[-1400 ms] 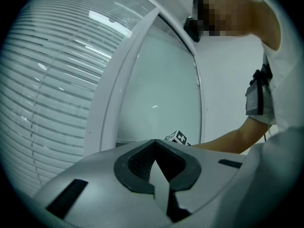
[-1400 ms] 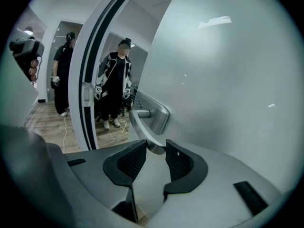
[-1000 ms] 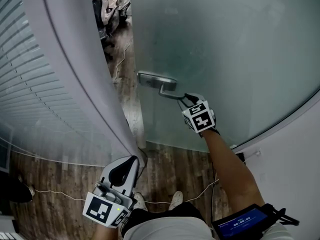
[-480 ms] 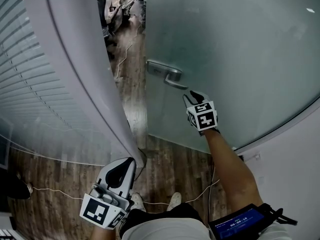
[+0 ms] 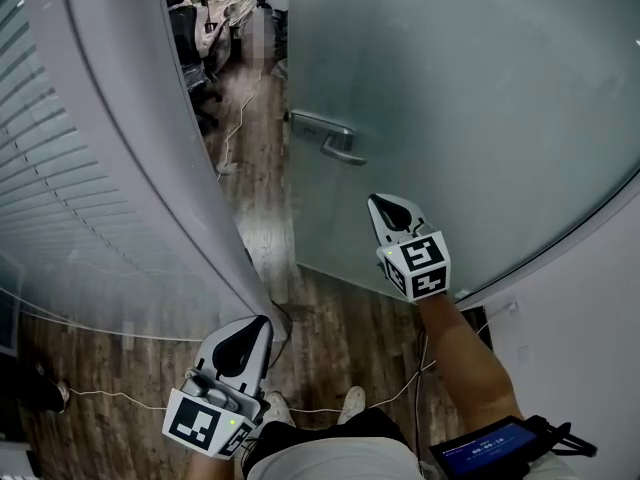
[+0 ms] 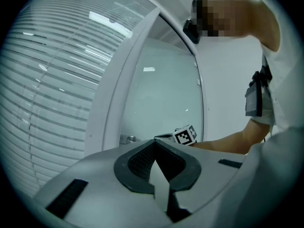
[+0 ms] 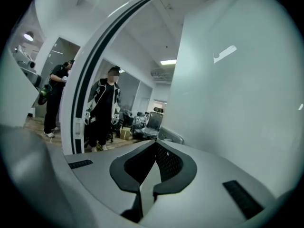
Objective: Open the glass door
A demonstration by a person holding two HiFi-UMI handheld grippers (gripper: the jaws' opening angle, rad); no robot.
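The frosted glass door (image 5: 480,98) stands ajar, its metal lever handle (image 5: 335,146) free of any grip. My right gripper (image 5: 382,204) hangs below and to the right of the handle, apart from it, jaws shut on nothing. In the right gripper view the closed tips (image 7: 155,144) point at the handle (image 7: 172,136) and the door's edge. My left gripper (image 5: 258,323) stays low beside the white door frame (image 5: 150,138), shut and empty. The left gripper view has its tips (image 6: 154,142) aimed at the door, with the handle (image 6: 126,138) just beyond.
A glass wall with blinds (image 5: 50,188) runs along the left. Through the gap lie a wooden floor (image 5: 250,198), office chairs (image 5: 190,38) and a cable (image 5: 232,133). Two people (image 7: 105,113) stand in the room beyond. A screen (image 5: 495,446) is strapped to my right forearm.
The right gripper has left the lever handle, drawn back toward me and shut its jaws. The door gap looks slightly wider. The left gripper has stayed put.
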